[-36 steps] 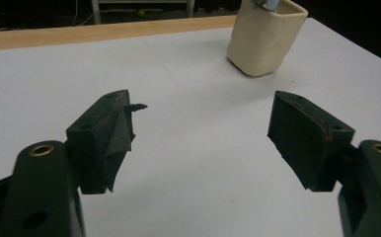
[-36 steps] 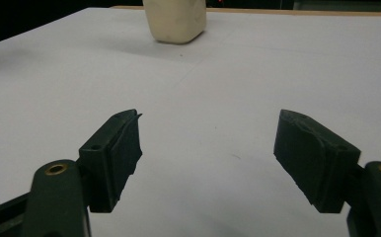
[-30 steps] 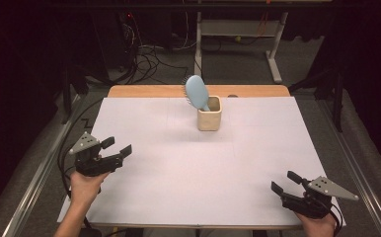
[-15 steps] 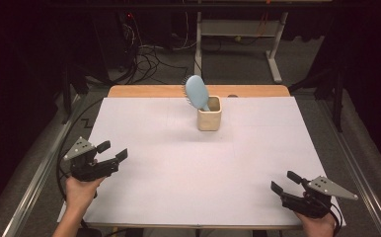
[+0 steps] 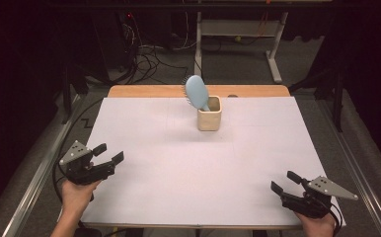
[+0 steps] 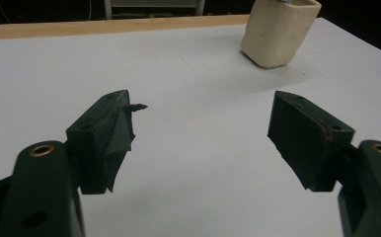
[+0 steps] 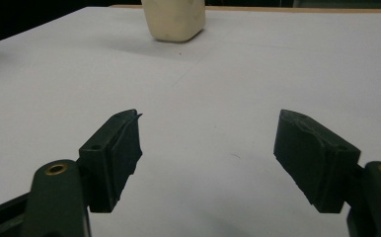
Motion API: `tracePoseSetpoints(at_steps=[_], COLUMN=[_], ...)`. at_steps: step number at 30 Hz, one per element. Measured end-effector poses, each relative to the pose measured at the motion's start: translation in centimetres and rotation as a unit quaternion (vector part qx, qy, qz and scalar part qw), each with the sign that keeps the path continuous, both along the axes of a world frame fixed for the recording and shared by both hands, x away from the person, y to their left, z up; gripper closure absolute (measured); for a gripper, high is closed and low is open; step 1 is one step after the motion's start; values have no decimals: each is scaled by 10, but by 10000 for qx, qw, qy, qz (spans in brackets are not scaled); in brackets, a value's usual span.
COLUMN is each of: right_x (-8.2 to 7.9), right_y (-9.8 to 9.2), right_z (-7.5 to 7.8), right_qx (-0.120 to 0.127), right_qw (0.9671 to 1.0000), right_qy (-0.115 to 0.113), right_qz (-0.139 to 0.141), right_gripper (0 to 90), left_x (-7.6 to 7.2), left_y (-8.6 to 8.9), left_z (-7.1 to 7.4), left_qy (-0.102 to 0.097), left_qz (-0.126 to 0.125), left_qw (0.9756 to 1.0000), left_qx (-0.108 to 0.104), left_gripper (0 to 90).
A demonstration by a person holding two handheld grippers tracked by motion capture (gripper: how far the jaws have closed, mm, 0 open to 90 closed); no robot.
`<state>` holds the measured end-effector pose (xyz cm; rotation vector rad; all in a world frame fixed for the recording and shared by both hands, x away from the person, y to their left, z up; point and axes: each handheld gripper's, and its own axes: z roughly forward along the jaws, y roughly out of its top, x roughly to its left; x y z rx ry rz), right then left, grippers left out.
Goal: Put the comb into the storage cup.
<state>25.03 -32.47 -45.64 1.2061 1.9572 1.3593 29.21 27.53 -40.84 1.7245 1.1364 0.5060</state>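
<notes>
Your left gripper (image 5: 110,154) at about eight o'clock on the white table sheet (image 5: 178,177) and your right gripper (image 5: 283,181) at about four o'clock both stand with jaws spread and nothing between them, well apart from the pale blue oval plastic hairbrush (image 5: 196,92). It stands handle-down in the cream squarish cup (image 5: 209,117) at twelve o'clock, head leaning toward eleven. Judge the brush light, stiff and a bit slick: pinch the neck just above the rim, flat across the handle, and lift straight up, since the small cup looks easy to tip.
</notes>
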Motion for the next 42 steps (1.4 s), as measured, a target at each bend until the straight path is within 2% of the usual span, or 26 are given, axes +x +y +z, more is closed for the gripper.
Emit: tracePoseSetpoints(at_steps=[4,18,24,33,36,42], right_x=[0,-1,-1,-1,-1,-2], right_y=[-1,-3,-3,-3,-3,-3], right_z=[0,1,1,1,1,1], right_qx=[12,55,55,57,55,64], right_qw=[10000,10000,10000,10000,10000,10000], right_qy=[-4,-15,-12,-18,-7,-15], right_qz=[-6,-16,-40,-33,-37,-34], right_gripper=[269,271,270,270,270,270], left_x=[-2,-5,-5,-7,-8,-9], left_y=[1,2,3,3,3,2], left_z=[-6,-18,-24,-28,-32,-38], left_qy=[-12,83,176,207,231,283], left_qz=[45,47,54,60,91,111], left_qw=[10000,10000,9998,9997,9995,9994], left_qx=[56,0,-100,-119,-188,-156], left_gripper=[269,273,284,285,285,287])
